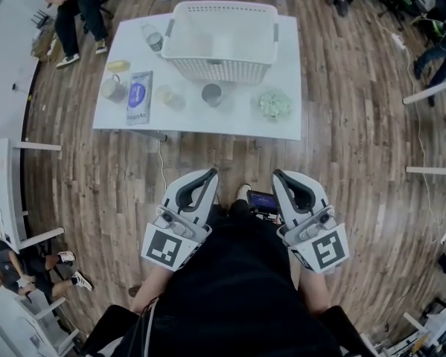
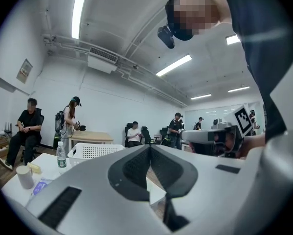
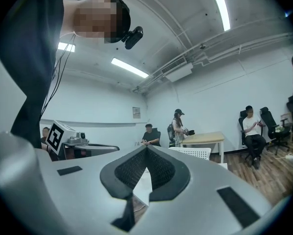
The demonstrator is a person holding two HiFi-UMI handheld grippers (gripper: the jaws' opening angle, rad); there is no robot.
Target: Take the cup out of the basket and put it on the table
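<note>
Cup (image 1: 211, 94), grey and cylindrical, stands on the white rectangular tabletop (image 1: 200, 121), just on the near side of the white perforated plastic basket (image 1: 223, 69). Left claw (image 1: 210, 174) and right claw (image 1: 280, 175), both closed and empty, hang well apart from it.

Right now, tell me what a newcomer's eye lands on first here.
The white basket stands out first, at the far middle of the table, with a pouch and other small things in a row in front of it. Next come the left gripper and right gripper, both shut and empty, held close to the person's waist, well short of the table.
</note>
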